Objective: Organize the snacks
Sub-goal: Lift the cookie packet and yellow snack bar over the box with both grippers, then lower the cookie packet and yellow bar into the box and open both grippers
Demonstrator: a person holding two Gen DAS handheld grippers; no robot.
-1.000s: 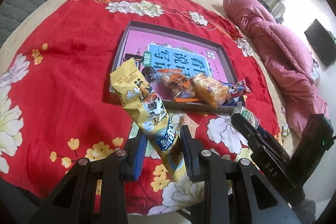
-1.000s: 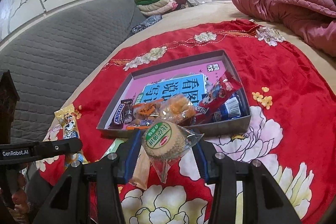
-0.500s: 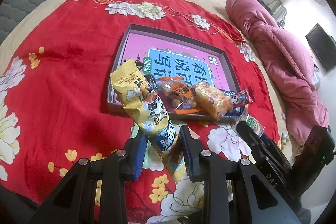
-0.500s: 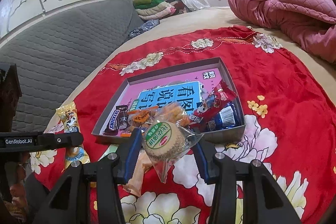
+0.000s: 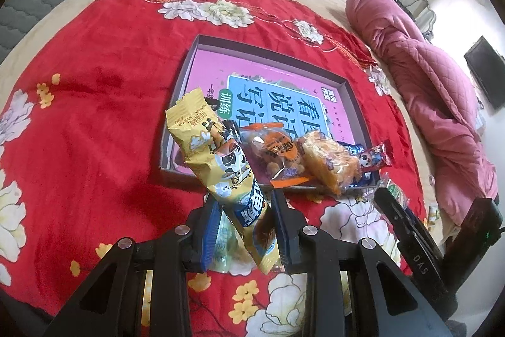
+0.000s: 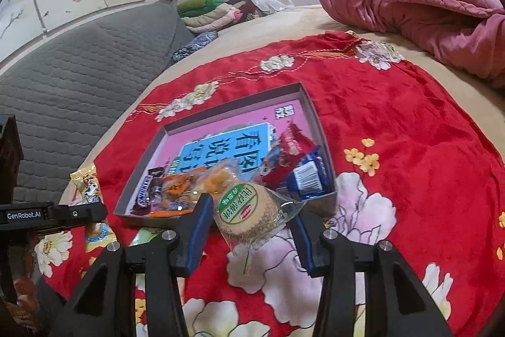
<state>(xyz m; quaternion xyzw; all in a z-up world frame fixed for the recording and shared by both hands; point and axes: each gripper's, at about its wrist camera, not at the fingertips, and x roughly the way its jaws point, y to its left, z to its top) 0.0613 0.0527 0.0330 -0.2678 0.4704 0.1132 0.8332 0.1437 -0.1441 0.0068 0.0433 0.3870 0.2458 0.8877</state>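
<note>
Two grippers, one snack each. Left gripper (image 5: 244, 229) jaws pinching yellow stick pack (image 5: 217, 166), upright above tray's near edge. Right gripper (image 6: 251, 226) jaws pinching round cake (image 6: 249, 207) in clear wrap. One gray tray (image 6: 314, 112) on red blanket (image 6: 410, 153), about five snacks along near edge.
</note>
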